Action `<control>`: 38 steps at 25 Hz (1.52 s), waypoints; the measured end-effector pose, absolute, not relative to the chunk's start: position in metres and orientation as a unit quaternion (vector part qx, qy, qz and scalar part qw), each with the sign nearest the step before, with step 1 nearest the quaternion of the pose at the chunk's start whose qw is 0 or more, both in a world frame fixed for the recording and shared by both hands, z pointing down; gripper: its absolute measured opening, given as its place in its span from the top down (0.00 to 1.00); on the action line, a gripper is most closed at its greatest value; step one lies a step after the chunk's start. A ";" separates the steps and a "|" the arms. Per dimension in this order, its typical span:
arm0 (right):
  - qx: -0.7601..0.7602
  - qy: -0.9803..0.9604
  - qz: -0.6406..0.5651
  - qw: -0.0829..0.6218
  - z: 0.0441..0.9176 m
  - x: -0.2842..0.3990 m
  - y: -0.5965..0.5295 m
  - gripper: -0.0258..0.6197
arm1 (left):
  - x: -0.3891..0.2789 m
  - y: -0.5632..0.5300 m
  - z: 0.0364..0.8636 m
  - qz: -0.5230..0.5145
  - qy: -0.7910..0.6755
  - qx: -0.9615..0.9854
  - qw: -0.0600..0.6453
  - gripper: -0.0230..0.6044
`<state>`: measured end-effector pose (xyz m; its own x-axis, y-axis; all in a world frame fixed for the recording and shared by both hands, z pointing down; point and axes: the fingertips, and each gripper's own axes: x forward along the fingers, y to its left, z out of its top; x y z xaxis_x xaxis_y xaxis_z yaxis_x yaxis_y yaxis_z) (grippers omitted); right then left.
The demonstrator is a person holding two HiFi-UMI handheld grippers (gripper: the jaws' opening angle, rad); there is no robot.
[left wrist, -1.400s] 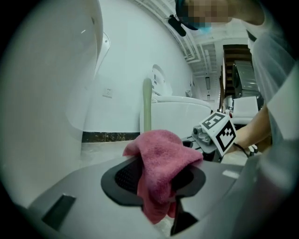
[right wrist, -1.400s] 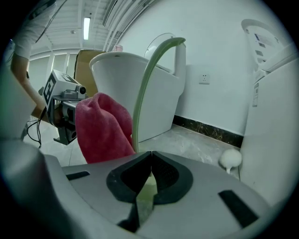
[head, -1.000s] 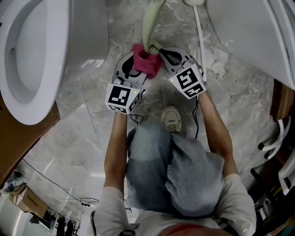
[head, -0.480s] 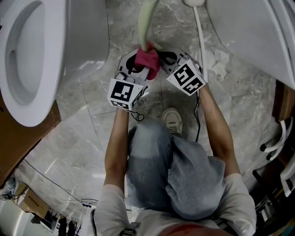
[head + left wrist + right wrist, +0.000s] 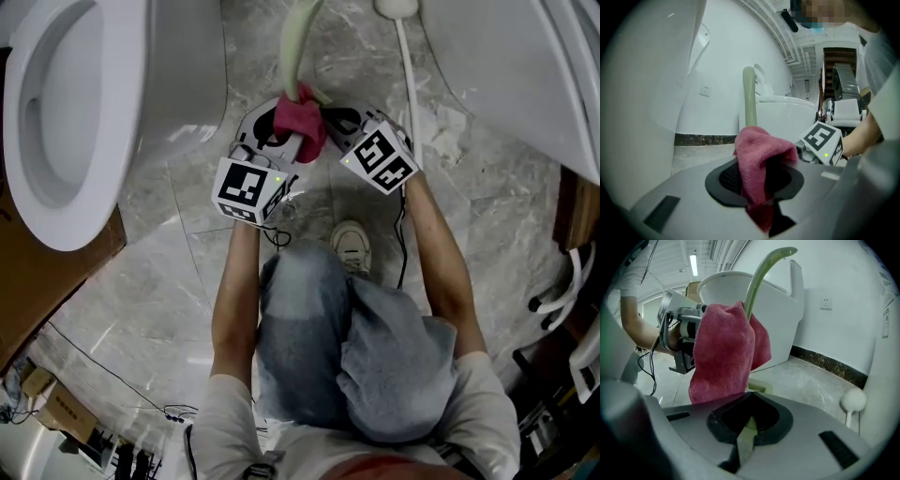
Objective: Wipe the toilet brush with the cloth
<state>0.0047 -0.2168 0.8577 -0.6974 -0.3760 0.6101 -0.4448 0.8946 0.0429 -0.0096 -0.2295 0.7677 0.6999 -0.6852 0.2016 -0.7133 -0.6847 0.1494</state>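
Right now my left gripper (image 5: pixel 281 131) is closing its jaws, with the pink cloth (image 5: pixel 302 117) between them. A second ago they stood at their widest and the cloth hung loose and broad across both grippers. It is now gathered into a tighter wad round the pale green handle of the toilet brush (image 5: pixel 298 42). The left gripper view shows the fabric folded down into the gap between the pads, with the handle rising straight up just behind it.

My right gripper (image 5: pixel 330 120) is clamped on the lower part of the same handle. Its own view shows a strip of the green plastic pinched between the jaws, while the rest arcs up and away past the cloth. The handle also looks more upright in the head view than it did a second ago.

I judge from this that the wrap is being set. With the brush pinned on one side and the cloth squeezed onto it from the other, a stroke along the handle looks like the natural next step.

As for writing, I can read none. The marker cube (image 5: pixel 246 190) on each gripper carries only black-and-white square patterns, not letters. A narrow label on the wall at the right edge of the right gripper view is too small to read, and neither the brush nor the toilet bowl (image 5: pixel 66 122) shows a brand.
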 end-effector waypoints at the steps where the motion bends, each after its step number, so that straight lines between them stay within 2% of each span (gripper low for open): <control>1: 0.222 -0.920 0.055 0.320 0.858 0.005 -0.217 0.97 | -0.011 -0.231 0.762 0.055 -0.383 0.916 0.108 0.80; 5: 0.219 -0.918 0.056 0.324 0.858 0.004 -0.216 0.97 | -0.015 -0.239 0.727 0.016 -0.384 0.918 0.098 0.80; 15: 0.216 -0.915 0.048 0.338 0.857 0.003 -0.216 0.97 | -0.015 -0.255 0.667 0.005 -0.383 0.921 0.071 0.79; 27: 0.209 -0.911 0.044 0.353 0.859 0.004 -0.217 0.97 | -0.009 -0.281 0.611 -0.032 -0.379 0.923 0.062 0.72; 38: 0.206 -0.912 0.041 0.353 0.857 0.003 -0.217 0.97 | -0.007 -0.282 0.630 0.006 -0.372 0.926 0.062 0.72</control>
